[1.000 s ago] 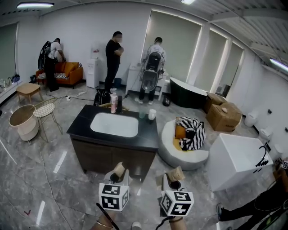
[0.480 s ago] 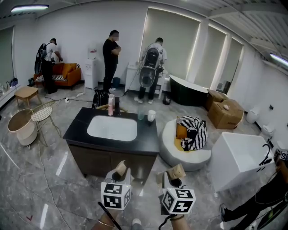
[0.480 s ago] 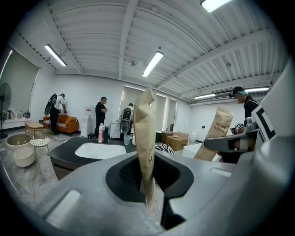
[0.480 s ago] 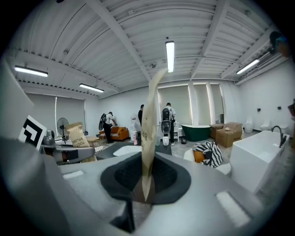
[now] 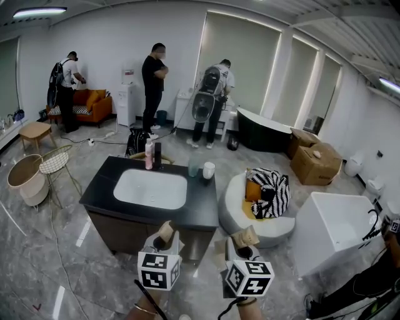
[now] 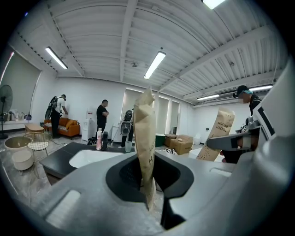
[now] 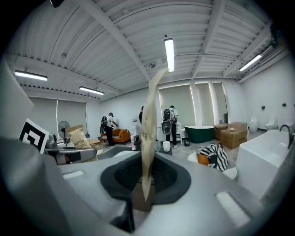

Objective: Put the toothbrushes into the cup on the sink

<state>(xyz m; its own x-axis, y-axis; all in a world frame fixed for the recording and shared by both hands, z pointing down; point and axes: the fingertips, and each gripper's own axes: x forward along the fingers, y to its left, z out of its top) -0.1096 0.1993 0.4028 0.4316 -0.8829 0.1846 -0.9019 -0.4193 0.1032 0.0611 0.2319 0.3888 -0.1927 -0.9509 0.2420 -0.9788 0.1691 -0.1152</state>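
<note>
Black sink counter (image 5: pixel 204 204), grey marble floor (image 5: pixel 37 250)

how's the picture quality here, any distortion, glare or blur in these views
Head view: fisheye bows the walls and ceiling, the lamp blows out white, the sink is sharp. Left gripper view: round black vignette, heavy barrel distortion, the left pack looks soft up close, the strip light glares. Right gripper view: same vignette and bend, the right pack is soft, the ceiling tube glares.
</note>
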